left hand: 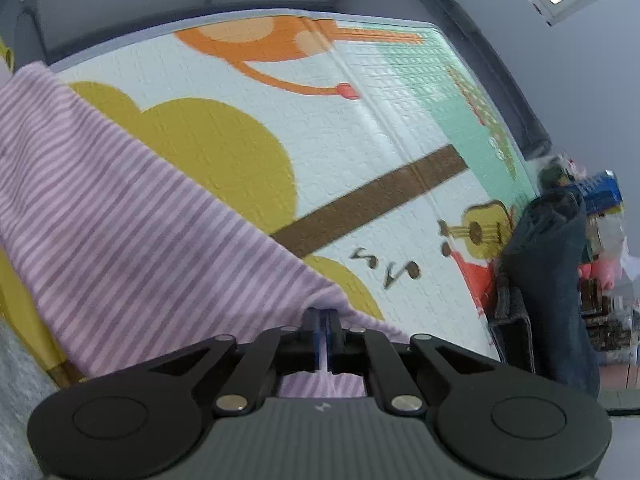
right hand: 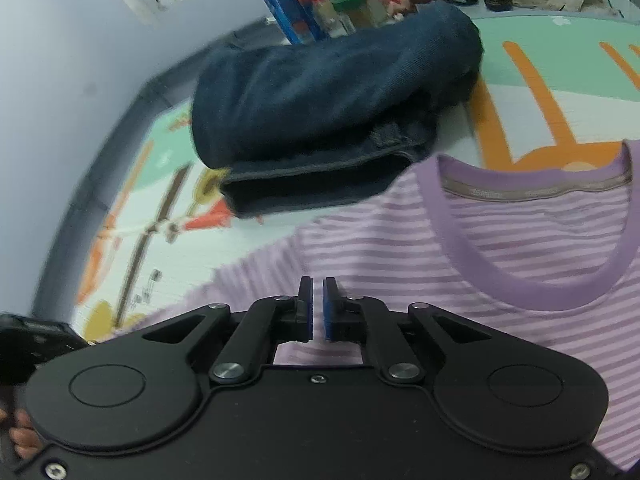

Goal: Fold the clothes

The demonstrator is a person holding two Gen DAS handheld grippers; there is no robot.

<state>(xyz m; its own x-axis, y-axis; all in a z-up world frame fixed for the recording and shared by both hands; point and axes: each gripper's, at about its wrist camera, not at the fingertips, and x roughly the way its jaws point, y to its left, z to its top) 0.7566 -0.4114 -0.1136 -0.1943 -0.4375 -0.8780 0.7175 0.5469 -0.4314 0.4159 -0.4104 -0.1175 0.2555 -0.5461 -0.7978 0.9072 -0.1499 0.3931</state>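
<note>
Beneath both of your grippers spreads a quilted play mat printed with cartoon trees, a guitar and orange shapes. Your left gripper has its fingers pressed together on an edge of the lilac-and-purple striped knit T-shirt, lifting that cloth off the mat. Your right gripper hovers over the shirt's front near the solid purple neckband, fingers slightly parted, holding nothing. Folded dark blue denim jeans lie just beyond the collar.
</note>
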